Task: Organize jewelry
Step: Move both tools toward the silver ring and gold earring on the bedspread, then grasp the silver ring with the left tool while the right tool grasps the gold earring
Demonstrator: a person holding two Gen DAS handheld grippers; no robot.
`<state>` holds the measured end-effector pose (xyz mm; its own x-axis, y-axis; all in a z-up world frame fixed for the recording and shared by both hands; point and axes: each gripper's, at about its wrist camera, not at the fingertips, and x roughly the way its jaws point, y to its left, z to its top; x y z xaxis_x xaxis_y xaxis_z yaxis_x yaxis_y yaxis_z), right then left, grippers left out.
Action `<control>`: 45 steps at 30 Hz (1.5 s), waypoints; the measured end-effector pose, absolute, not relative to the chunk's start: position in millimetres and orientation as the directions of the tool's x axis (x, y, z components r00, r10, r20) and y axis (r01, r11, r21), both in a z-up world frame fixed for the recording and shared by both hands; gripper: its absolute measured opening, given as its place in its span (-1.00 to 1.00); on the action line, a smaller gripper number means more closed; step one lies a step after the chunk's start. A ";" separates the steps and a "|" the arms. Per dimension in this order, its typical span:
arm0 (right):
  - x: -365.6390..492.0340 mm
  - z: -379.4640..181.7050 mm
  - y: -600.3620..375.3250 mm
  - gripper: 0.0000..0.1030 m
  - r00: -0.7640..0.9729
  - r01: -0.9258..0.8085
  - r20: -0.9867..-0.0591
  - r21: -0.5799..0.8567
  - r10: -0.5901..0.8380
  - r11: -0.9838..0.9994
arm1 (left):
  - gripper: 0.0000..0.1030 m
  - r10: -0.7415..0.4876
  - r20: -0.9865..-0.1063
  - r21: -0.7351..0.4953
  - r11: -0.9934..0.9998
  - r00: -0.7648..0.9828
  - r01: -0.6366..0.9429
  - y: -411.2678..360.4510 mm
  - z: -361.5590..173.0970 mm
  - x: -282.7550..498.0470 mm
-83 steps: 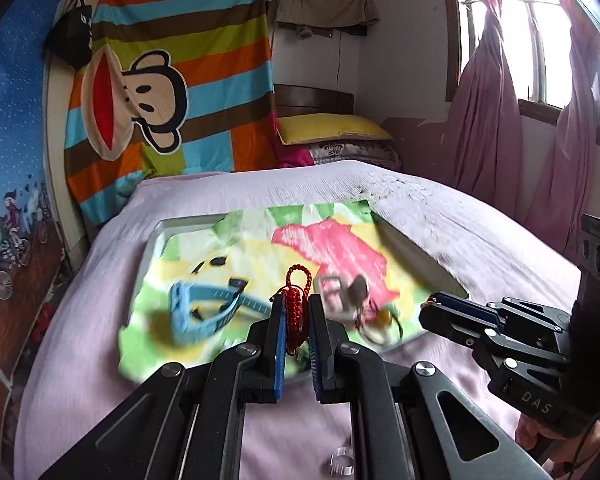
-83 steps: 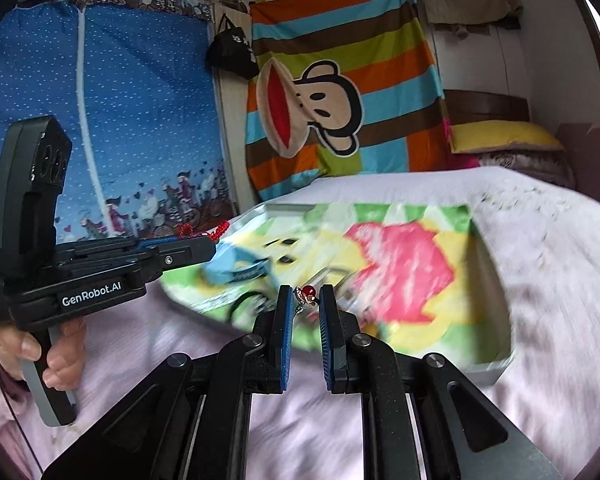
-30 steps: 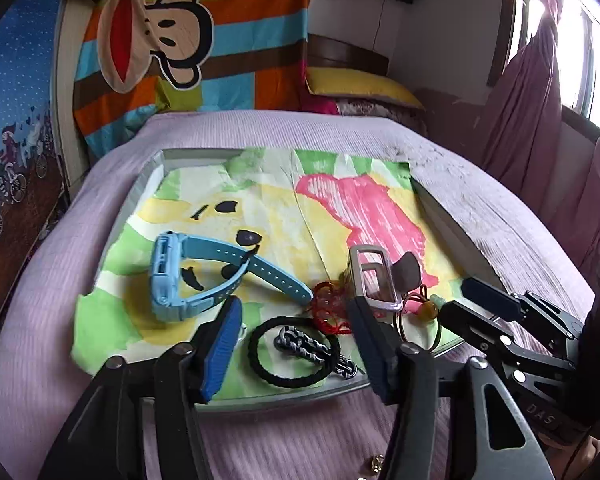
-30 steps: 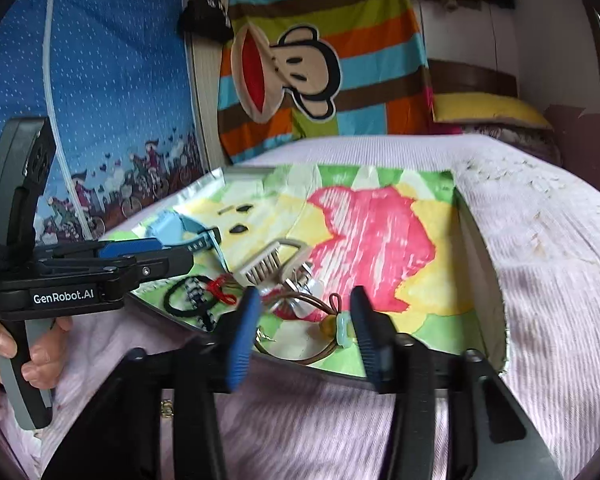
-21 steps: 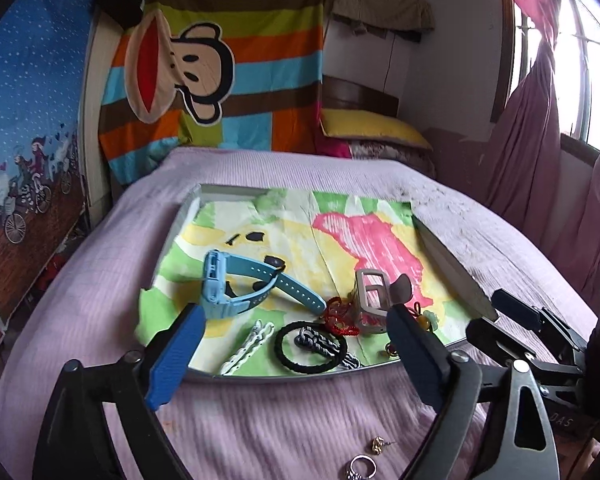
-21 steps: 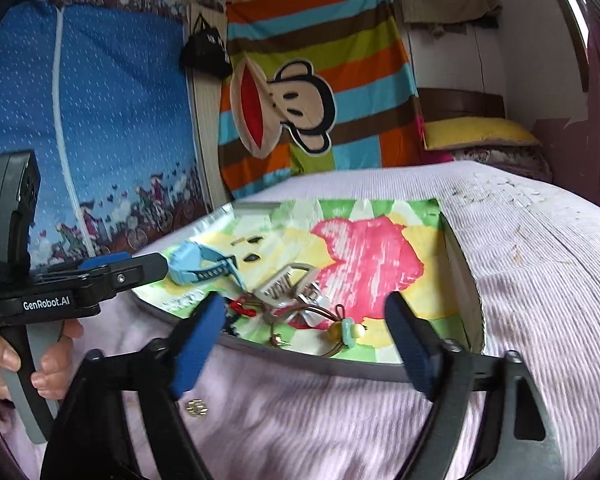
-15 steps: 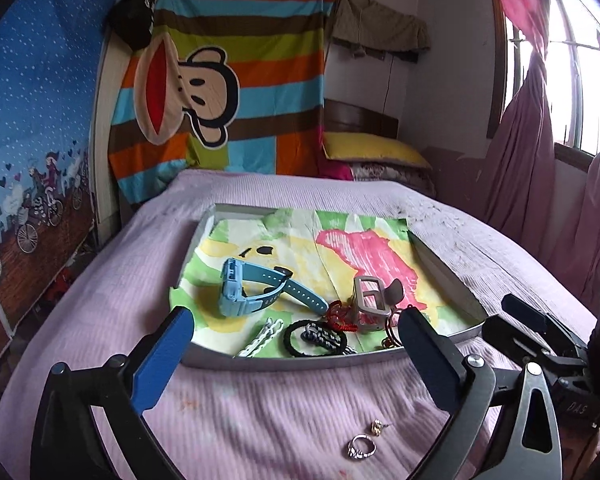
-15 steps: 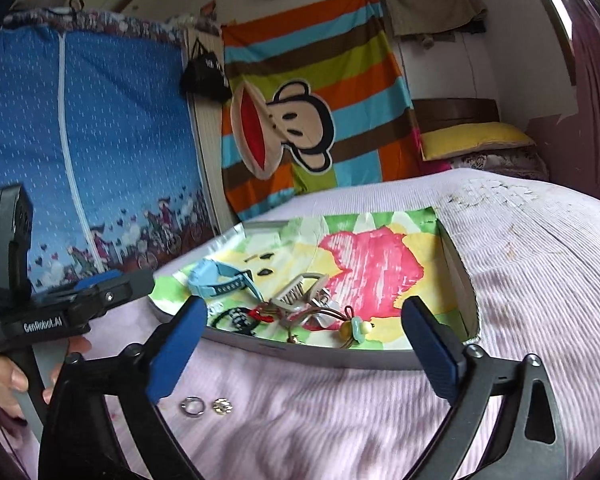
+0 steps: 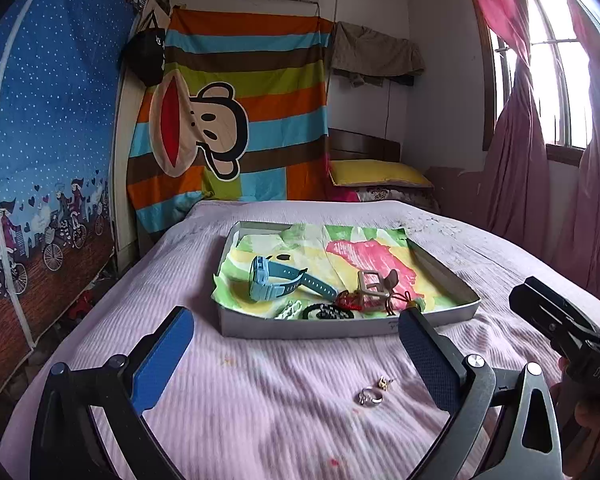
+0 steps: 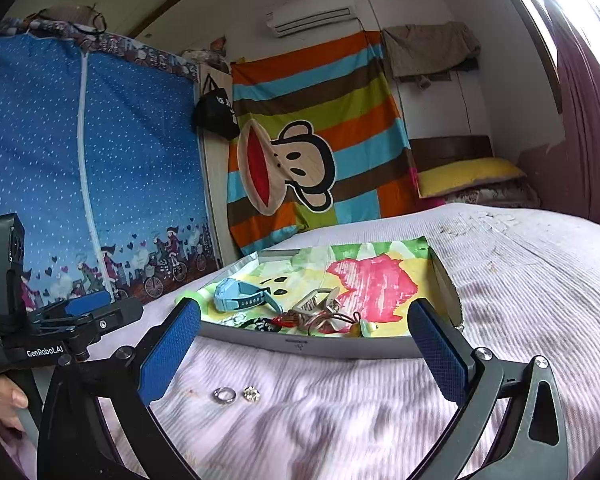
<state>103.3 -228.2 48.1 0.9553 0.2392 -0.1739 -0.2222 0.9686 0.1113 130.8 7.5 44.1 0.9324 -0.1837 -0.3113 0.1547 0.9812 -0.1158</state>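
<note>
currently both the left gripper (image 9: 296,344) and right gripper (image 10: 304,344) hover with jaws fully released above a silver ring (image 9: 370,396) lying before the shallow grey tray (image 9: 300,326).

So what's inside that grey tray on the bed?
In the tray: a blue watch, a red cord bracelet, a black bracelet, a hair claw and hair ties, on a colourful cloth hiding its floor.

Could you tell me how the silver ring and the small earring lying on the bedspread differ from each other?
The silver ring is a plain open band; the earring is a smaller, knobbly piece. The ring looks silver-grey, while the earring looks gold-toned in the left wrist view. Both lie side by side on the purple bedspread, outside the tray, ungripped.
</note>
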 end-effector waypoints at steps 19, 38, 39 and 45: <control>130.8 22.1 -227.0 0.86 0.881 -0.280 -0.362 0.116 0.303 0.953 | 1.00 -0.225 -0.413 -0.104 0.974 0.882 0.200 14.2 6.4 130.5; 169.8 -10.1 -204.7 -0.45 0.740 -0.390 -0.538 0.145 0.403 0.909 | 0.09 -0.390 -0.510 -0.175 0.920 0.766 0.351 1.0 -3.1 150.4; 171.6 -11.5 -202.7 -0.48 0.733 -0.396 -0.546 0.144 0.406 0.907 | -0.02 -0.404 -0.516 -0.186 0.914 0.756 0.361 -0.2 -3.4 151.6; 177.8 -14.9 -191.9 -0.63 0.706 -0.425 -0.569 0.135 0.421 0.895 | -0.40 -0.475 -0.556 -0.230 0.877 0.682 0.423 -14.7 -5.2 162.0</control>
